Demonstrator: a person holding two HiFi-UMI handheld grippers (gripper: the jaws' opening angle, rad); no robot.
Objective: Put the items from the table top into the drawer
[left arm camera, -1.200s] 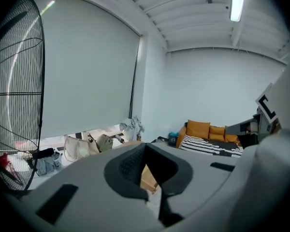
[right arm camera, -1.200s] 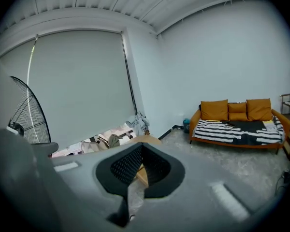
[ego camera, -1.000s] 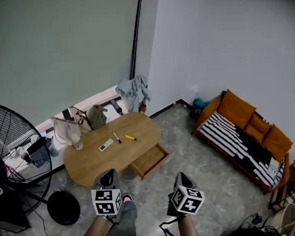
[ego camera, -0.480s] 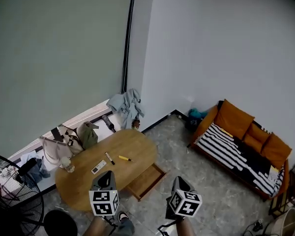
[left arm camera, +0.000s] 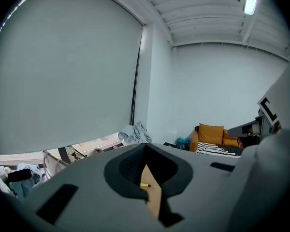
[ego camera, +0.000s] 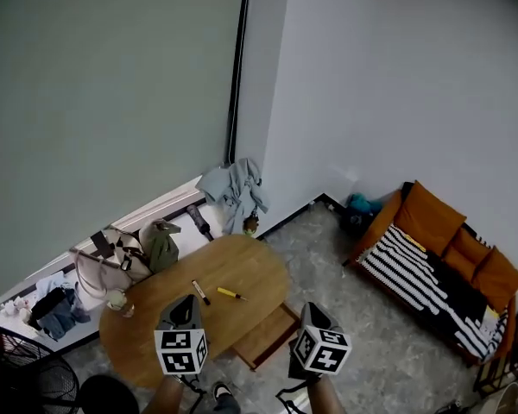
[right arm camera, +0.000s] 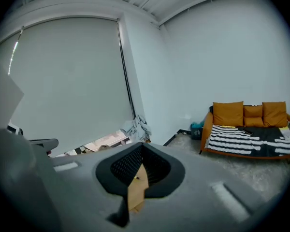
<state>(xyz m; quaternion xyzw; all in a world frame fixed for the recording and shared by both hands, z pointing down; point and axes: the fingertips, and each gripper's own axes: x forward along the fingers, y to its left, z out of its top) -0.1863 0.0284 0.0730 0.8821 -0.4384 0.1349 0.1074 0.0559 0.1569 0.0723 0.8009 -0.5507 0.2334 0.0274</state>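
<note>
An oval wooden table (ego camera: 250, 270) stands below me in the head view. On it lie a yellow pen (ego camera: 230, 293) and a dark marker (ego camera: 200, 292). The table's drawer (ego camera: 263, 336) is pulled open on the near right side. My left gripper (ego camera: 188, 304) hangs over the table's near edge, shut and empty. My right gripper (ego camera: 313, 310) is beside the drawer, over the floor, shut with nothing in it. Past the jaws in the left gripper view (left arm camera: 153, 204) the yellow pen (left arm camera: 146, 184) shows. The right gripper view (right arm camera: 130, 202) looks along the tabletop.
A cup (ego camera: 116, 300) stands at the table's left end. Bags (ego camera: 112, 261) and a heap of clothes (ego camera: 233, 192) lie along the wall behind it. An orange sofa (ego camera: 440, 257) is at the right. A black fan (ego camera: 26, 382) sits at the bottom left.
Both grippers have moved forward toward the table, which now lies closer under them. The fan has slid almost out of the head view at the lower left.
</note>
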